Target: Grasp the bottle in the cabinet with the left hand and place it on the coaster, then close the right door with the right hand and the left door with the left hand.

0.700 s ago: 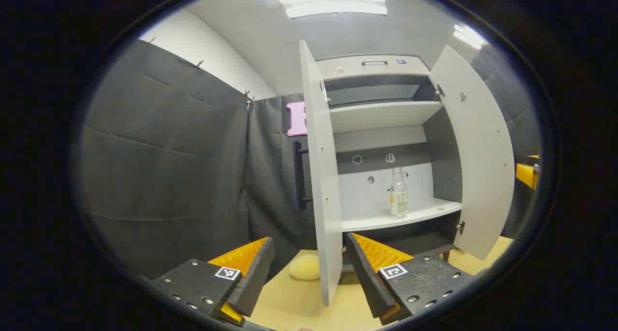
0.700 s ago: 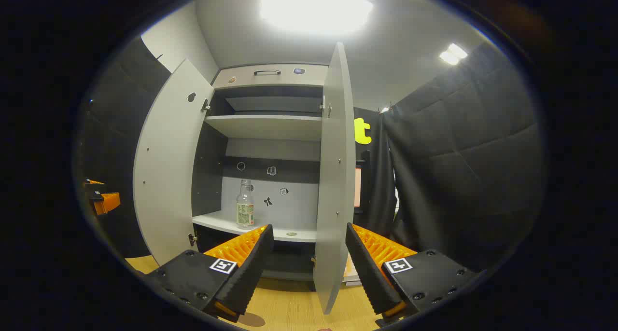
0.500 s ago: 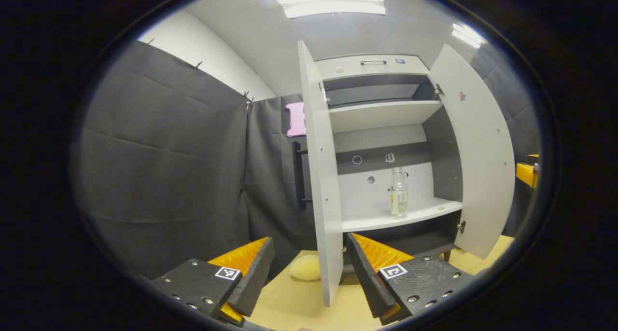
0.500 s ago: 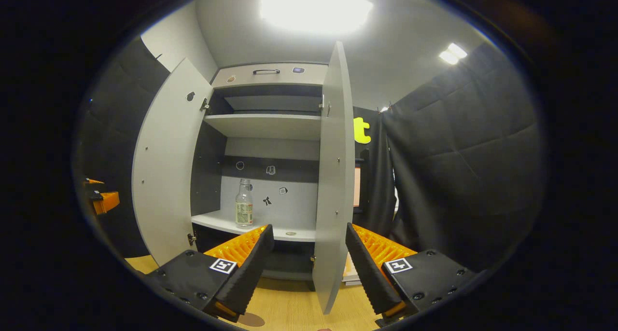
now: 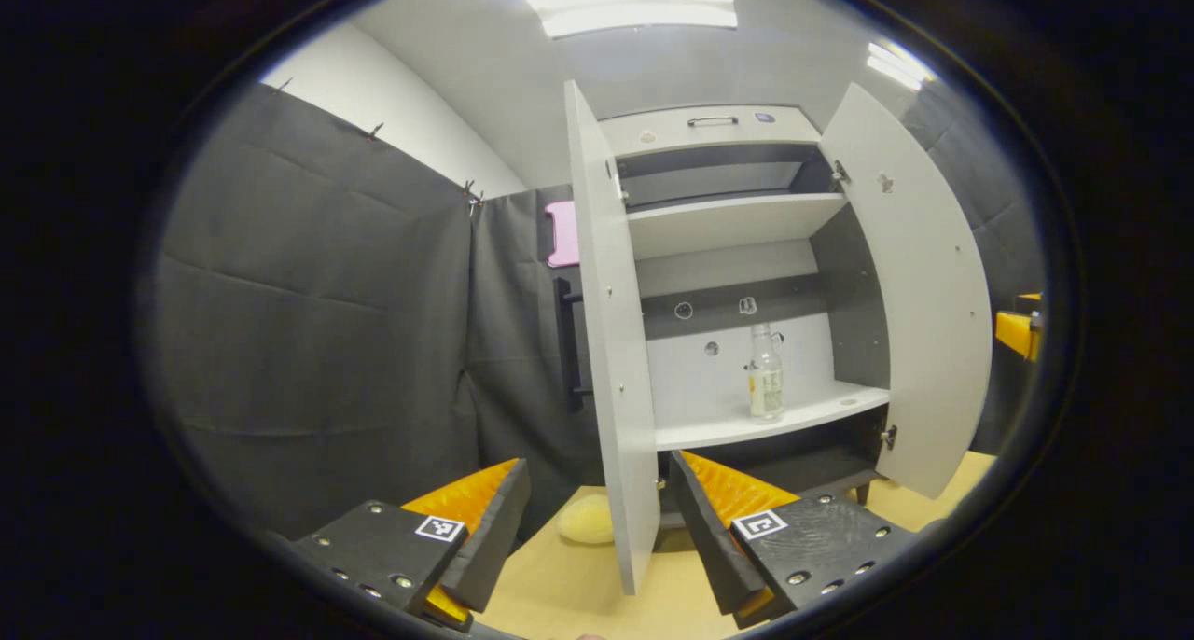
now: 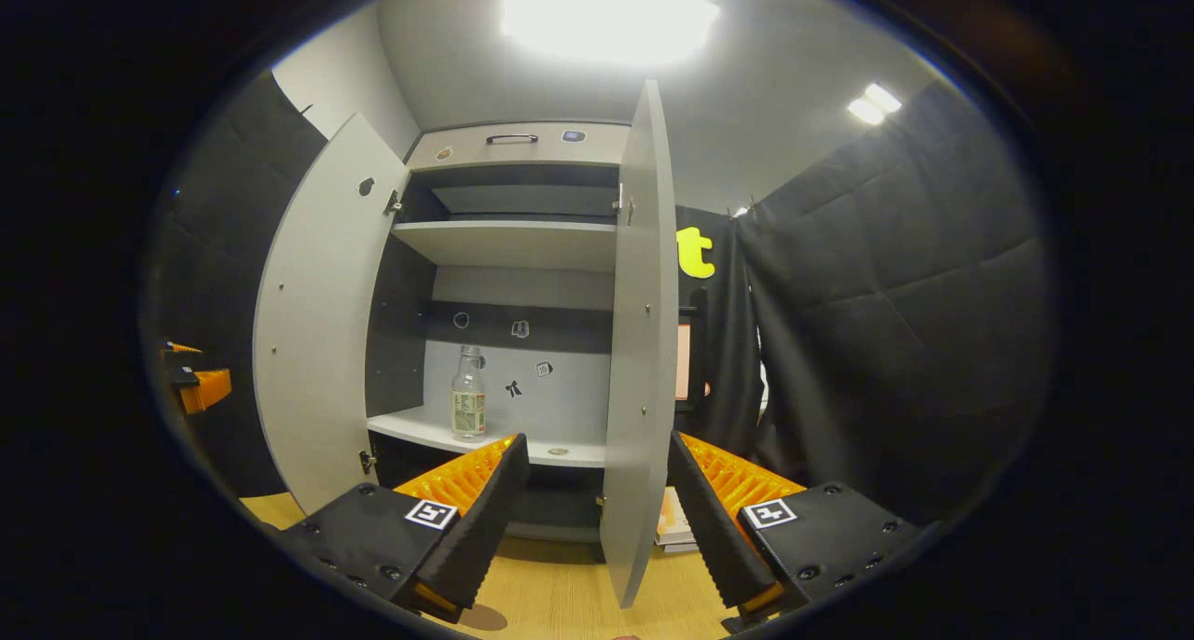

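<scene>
A clear bottle [image 5: 766,379] with a pale label stands upright on the lower shelf [image 5: 737,425] of a grey cabinet whose two doors are swung wide. In the left gripper view my left gripper [image 5: 597,463] is open and holds nothing, well short of the cabinet, with the left door's [image 5: 611,341] edge between its fingers. The right door [image 5: 919,295] stands further right. In the right gripper view the bottle [image 6: 468,397] shows left of centre, and my right gripper [image 6: 595,439] is open in front of the right door [image 6: 639,341]. A brown round coaster [image 6: 485,617] lies on the wooden table near its left finger.
A pale yellow rounded object [image 5: 586,519] lies on the table [image 5: 578,589] by the left door's foot. A flat stack [image 6: 673,528] sits low beside the cabinet. The upper shelf [image 6: 508,239] is bare. Black padded walls stand on both sides. The left gripper [image 6: 201,383] shows far left.
The cabinet has drifted slightly left in both views. Both grippers stay open and the bottle has not moved.
</scene>
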The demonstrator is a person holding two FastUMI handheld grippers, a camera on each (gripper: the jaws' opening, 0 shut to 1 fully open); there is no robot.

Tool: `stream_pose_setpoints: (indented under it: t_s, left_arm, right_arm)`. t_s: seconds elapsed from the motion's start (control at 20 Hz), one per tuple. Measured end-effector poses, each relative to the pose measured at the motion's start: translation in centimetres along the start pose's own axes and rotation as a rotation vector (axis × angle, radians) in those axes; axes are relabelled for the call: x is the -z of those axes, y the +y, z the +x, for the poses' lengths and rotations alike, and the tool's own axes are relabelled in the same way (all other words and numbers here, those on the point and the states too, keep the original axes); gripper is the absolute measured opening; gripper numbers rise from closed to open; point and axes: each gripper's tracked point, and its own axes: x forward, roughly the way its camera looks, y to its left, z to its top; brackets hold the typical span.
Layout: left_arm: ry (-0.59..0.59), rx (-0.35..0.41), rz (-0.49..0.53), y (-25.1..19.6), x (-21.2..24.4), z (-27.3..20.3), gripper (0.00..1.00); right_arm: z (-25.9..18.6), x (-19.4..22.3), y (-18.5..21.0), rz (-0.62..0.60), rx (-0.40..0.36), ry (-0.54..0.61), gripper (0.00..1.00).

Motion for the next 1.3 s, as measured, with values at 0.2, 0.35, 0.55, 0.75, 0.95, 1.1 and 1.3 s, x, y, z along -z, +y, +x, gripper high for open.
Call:
stream_pose_setpoints:
  t_s: [0.2, 0.35, 0.55, 0.75, 0.95, 1.1, 1.3]
  left_arm:
    - [-0.005, 0.005, -0.013, -1.1, -0.5, -0.4, 0.87]
    - [-0.009, 0.017, -0.031, -2.8, -1.0, -0.3, 0.87]
    - [-0.008, 0.039, -0.042, -5.6, -1.4, -0.3, 0.89]
    - [-0.017, 0.044, -0.063, -7.5, -2.6, -0.6, 0.88]
    - [-0.042, 0.071, -0.042, -8.9, -4.1, -0.5, 0.90]
    - [-0.076, 0.086, -0.029, -10.0, -5.6, 0.7, 0.88]
    - [-0.109, 0.128, -0.049, -11.9, -6.5, 2.8, 0.88]
  right_arm:
    - [0.0, 0.0, -0.1, -0.012, -0.008, -0.005, 0.95]
    - [0.1, -0.1, -0.3, -0.037, -0.012, -0.016, 0.95]
    - [0.4, -0.2, 0.1, -0.052, -0.045, -0.037, 0.95]
    - [0.9, 0.1, -0.3, -0.042, -0.094, -0.037, 0.95]
    - [0.4, 1.3, -0.8, -0.017, -0.105, -0.013, 0.95]
    - [-0.2, 2.6, -1.7, -0.013, -0.093, 0.011, 0.95]
    - [0.0, 2.9, -2.9, -0.021, -0.052, 0.015, 0.95]
